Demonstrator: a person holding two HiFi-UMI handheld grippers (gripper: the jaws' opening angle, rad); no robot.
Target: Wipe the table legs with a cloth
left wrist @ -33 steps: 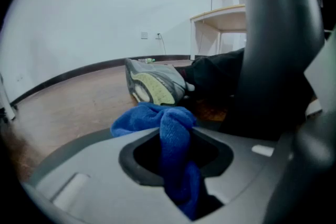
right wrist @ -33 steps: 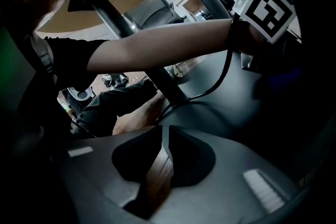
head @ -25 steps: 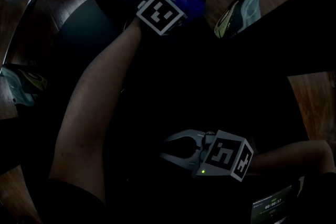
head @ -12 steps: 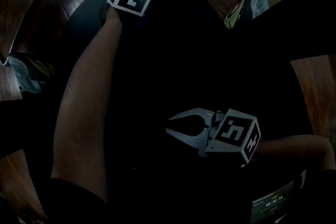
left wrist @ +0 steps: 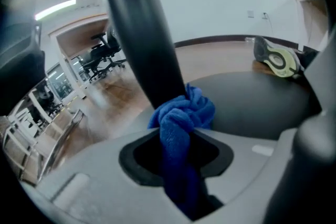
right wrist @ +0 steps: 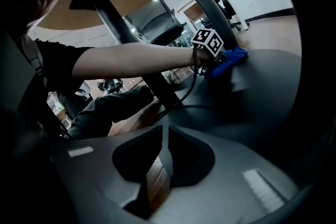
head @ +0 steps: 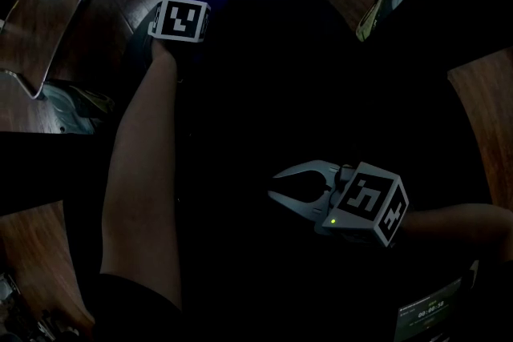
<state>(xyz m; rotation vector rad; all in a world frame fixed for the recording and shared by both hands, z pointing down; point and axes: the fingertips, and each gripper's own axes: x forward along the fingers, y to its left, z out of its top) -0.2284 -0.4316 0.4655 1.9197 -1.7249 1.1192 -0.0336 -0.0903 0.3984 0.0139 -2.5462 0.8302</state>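
My left gripper [left wrist: 180, 131], jaws clamped on the blue cloth [left wrist: 182, 113], presses it to 1 desk leg [left wrist: 142, 34] (others unseen), so wiping looks under way; my right gripper [right wrist: 165, 136], jaws together, holds nothing.

Cloth [left wrist: 181, 115] against table leg [left wrist: 139, 29]

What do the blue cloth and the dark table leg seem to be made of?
Blue cloth: soft microfibre or terry, judging by its fuzzy nap and loose folds. Table leg: probably painted metal; a smooth, dark tube with a faint sheen, though plastic cannot be excluded.
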